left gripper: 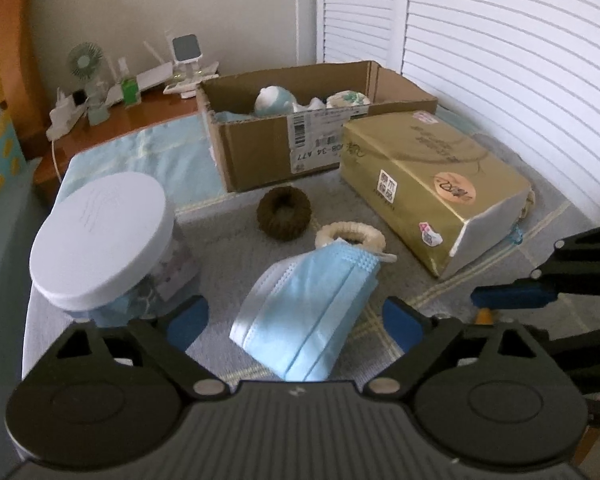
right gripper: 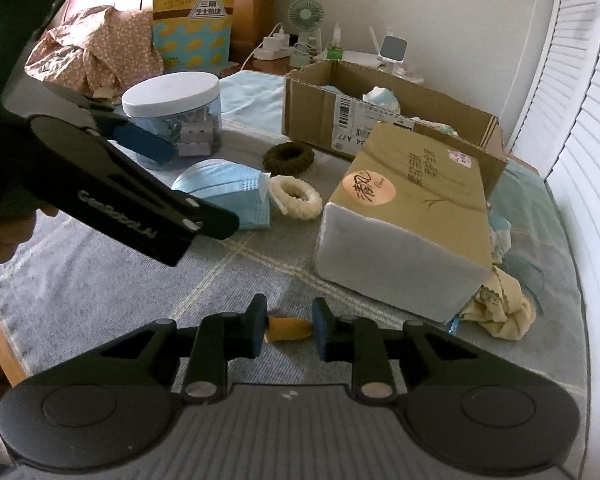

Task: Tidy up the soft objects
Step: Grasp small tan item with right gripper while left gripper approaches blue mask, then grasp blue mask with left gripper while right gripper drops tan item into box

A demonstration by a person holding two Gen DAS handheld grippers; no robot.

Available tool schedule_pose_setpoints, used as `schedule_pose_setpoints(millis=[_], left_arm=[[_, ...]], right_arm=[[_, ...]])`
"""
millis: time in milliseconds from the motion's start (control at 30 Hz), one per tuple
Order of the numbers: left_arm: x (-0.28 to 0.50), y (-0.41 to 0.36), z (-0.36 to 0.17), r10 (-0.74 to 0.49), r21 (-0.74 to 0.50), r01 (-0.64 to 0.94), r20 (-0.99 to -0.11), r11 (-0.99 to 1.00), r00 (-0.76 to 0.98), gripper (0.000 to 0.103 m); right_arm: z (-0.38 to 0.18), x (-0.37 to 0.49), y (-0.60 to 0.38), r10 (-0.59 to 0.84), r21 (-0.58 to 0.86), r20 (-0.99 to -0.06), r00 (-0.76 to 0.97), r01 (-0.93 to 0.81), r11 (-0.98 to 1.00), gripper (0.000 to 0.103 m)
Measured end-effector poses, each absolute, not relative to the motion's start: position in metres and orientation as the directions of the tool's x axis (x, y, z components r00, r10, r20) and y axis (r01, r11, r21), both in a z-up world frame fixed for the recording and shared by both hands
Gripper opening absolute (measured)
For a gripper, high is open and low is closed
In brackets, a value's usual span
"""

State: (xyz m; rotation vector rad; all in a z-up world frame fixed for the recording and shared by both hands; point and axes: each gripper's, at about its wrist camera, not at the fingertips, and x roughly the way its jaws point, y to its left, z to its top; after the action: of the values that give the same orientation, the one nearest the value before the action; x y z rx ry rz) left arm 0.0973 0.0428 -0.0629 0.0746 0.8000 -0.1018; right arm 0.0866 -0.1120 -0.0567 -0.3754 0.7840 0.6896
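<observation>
Pickup step in hand; right claw [right gripper: 289, 330] clamped on small orange item [right gripper: 290, 329] at 6 o'clock on bed [right gripper: 100, 280]; left claw [left gripper: 296, 320] spread around mask [left gripper: 308, 312], ungripped; carry to cardboard box [right gripper: 312, 120] at 12 o'clock judged next.

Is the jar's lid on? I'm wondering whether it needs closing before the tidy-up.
On. The white lid sits flat across the clear jar, covering its mouth in both views.
</observation>
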Motion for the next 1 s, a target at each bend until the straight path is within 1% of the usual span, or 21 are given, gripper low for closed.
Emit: schedule_pose_setpoints(millis=[67,100,133,200,267,333,467,800,1000], left_arm=[[0.099,0.041,-0.064,-0.074,0.035,0.141,-0.717,0.989,0.693,0.085],[0.1,0.041,-0.066,-0.077,0.037,0.149,-0.72,0.988,0.69,0.078],[0.102,0.041,-0.067,-0.082,0.037,0.156,-0.724,0.987,0.685,0.069],[0.103,0.041,-0.069,-0.079,0.041,0.159,-0.73,0.986,0.679,0.06],[0.103,0.042,-0.068,-0.082,0.039,0.16,-0.726,0.986,0.683,0.056],[0.101,0.043,-0.066,-0.097,0.029,0.172,-0.727,0.985,0.68,0.048],[0.097,0.045,-0.06,-0.125,0.021,0.206,-0.734,0.978,0.668,0.043],[0.076,0.046,-0.038,-0.158,0.015,0.247,-0.732,0.969,0.663,0.043],[0.062,0.047,-0.022,-0.16,0.028,0.256,-0.713,0.966,0.682,0.043]], right_arm=[[-0.057,0.087,-0.113,0.427,-0.054,-0.75,0.506,-0.689,0.723,0.028],[-0.057,0.087,-0.113,0.427,-0.052,-0.75,0.506,-0.688,0.724,0.028],[-0.057,0.087,-0.113,0.426,-0.052,-0.749,0.507,-0.686,0.725,0.028],[-0.056,0.086,-0.113,0.421,-0.06,-0.749,0.512,-0.685,0.726,0.028],[-0.056,0.085,-0.113,0.418,-0.063,-0.747,0.516,-0.681,0.729,0.028],[-0.055,0.084,-0.113,0.416,-0.062,-0.747,0.518,-0.678,0.732,0.028],[-0.051,0.082,-0.117,0.415,-0.061,-0.745,0.521,-0.673,0.737,0.028],[-0.035,0.07,-0.124,0.413,-0.082,-0.729,0.546,-0.669,0.739,0.028],[-0.021,0.066,-0.128,0.415,-0.085,-0.717,0.561,-0.661,0.746,0.028]])
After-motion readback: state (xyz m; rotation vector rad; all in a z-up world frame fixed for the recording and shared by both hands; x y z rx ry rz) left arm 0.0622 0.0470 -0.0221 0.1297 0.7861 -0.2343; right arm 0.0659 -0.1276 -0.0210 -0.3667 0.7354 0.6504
